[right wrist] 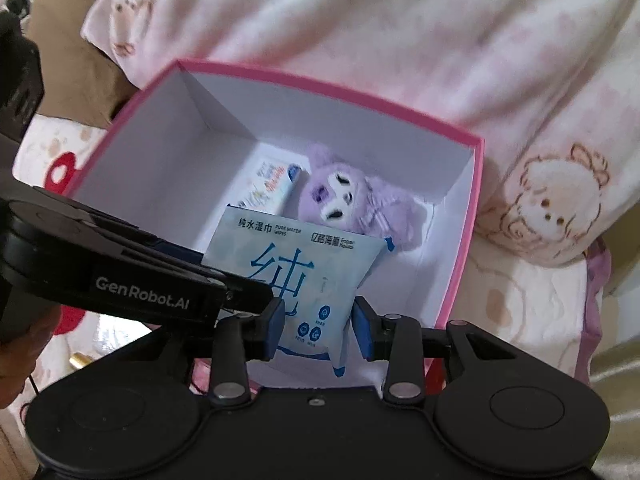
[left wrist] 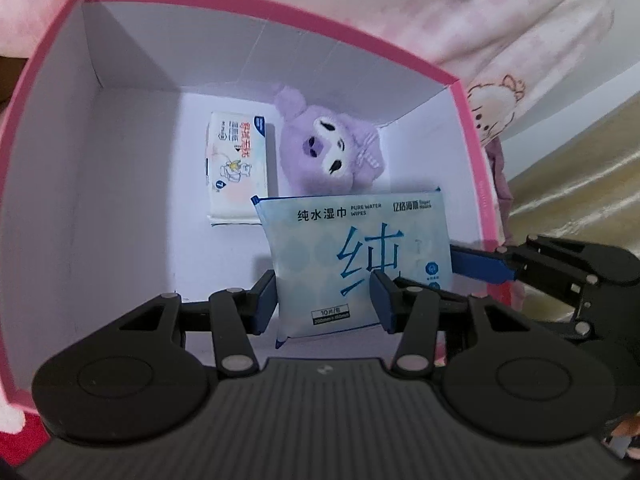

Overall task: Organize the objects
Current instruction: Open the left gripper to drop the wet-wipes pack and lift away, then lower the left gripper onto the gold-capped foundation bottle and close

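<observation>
Both my grippers tilt steeply down over the open pink cardboard box [left wrist: 52, 80] with white walls. My left gripper [left wrist: 324, 300] and my right gripper [right wrist: 316, 330] each clench the light-blue plastic pack of wet wipes [left wrist: 360, 256], held upright above the floor. At twelve o'clock lie the purple plush toy [left wrist: 332, 148] and, at eleven, what seems a small white tissue packet [left wrist: 238, 168].

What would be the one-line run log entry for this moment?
left gripper: shut on wet wipes pack | right gripper: shut on same pack | pack: over pink box | inside: purple plush, tissue pack
</observation>
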`<state>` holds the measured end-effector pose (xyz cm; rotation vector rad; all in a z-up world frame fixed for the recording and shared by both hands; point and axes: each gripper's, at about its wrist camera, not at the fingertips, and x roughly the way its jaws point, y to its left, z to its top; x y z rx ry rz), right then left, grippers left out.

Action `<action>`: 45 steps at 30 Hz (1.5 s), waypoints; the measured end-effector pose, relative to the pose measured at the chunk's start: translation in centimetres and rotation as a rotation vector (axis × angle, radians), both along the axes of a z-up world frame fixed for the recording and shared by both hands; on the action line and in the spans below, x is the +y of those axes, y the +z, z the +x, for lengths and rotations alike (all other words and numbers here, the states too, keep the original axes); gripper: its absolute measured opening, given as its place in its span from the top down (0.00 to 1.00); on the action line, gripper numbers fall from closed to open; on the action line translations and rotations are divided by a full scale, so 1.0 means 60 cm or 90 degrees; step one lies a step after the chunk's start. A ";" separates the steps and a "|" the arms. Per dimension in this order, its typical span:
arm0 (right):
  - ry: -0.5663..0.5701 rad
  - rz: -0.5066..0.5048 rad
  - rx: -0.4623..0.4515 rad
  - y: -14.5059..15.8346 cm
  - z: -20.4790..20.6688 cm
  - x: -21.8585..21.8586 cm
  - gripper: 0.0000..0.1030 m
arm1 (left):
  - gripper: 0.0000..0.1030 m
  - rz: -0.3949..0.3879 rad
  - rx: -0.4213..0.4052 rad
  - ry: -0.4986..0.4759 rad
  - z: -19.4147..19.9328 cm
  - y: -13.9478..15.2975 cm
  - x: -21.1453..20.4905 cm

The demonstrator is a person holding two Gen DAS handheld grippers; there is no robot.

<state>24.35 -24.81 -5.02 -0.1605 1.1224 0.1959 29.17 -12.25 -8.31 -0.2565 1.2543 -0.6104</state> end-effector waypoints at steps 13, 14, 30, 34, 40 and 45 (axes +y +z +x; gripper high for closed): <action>-0.005 -0.147 -0.039 -0.026 0.007 0.010 0.62 | 0.43 0.007 0.028 0.011 0.016 -0.034 -0.036; -0.007 -0.142 -0.043 -0.024 0.005 0.007 0.61 | 0.42 0.012 0.020 0.014 0.014 -0.030 -0.036; -0.012 0.063 -0.121 0.105 -0.108 -0.009 0.51 | 0.33 0.052 -0.080 -0.059 -0.058 0.118 0.023; 0.008 0.095 -0.140 0.144 -0.142 0.008 0.50 | 0.33 0.039 -0.104 -0.071 -0.089 0.171 0.057; 0.036 0.133 -0.150 0.194 -0.192 0.037 0.48 | 0.31 0.044 -0.143 -0.066 -0.148 0.228 0.109; 0.090 0.119 -0.157 0.223 -0.232 0.069 0.44 | 0.28 0.036 -0.171 -0.049 -0.203 0.243 0.167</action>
